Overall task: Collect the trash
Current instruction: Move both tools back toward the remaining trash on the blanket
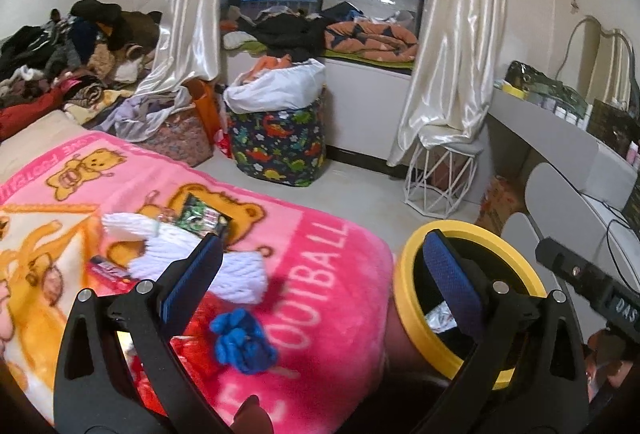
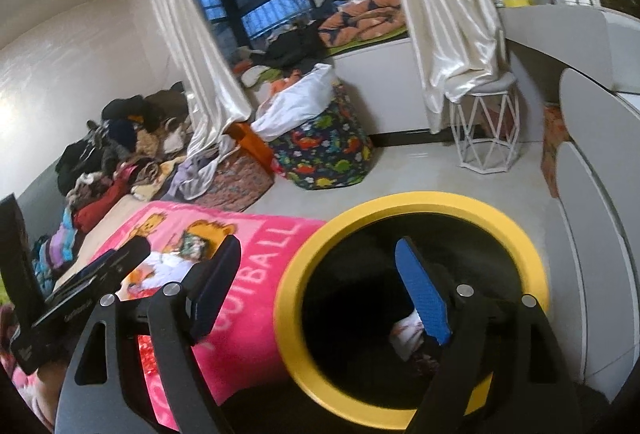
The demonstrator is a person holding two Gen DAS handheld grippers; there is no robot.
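- Right gripper (image 2: pixel 318 292) sits over the mouth of the yellow-rimmed bin (image 2: pixel 516 234), lower centre of the right wrist view. Jaws wide apart, nothing between the pads. One blue pad hangs inside the rim, the other over the blanket edge.
- A crumpled wrapper (image 2: pixel 404 334) lies inside the bin, low right of its dark interior, clear of the pad above it. Prob. the piece just binned, judging by the spread jaws right over it.
- Bin stands on the floor, tight against the bed edge, lower right in the left wrist view (image 1: pixel 408 274). Likely parked there so trash goes from blanket to bin w/ a short reach.
- Left gripper (image 1: pixel 324 266) also spread wide and empty, one finger over the blanket, the other crossing the bin rim.
- Remaining trash on the pink blanket (image 1: pixel 328 274), centre-left of the left wrist view: green snack packet (image 1: pixel 200 220), white tissue wads (image 1: pixel 192 258), a blue crumpled wad (image 1: pixel 244 338), small red-and-white wrapper (image 1: pixel 106 268), something red and shiny (image 1: pixel 192 346) under the left finger.
- Left gripper faces that pile, so it seems set up for the next pick; blue wad is nearest.
- Task is partway: bin holds some, several pieces still on the bed.
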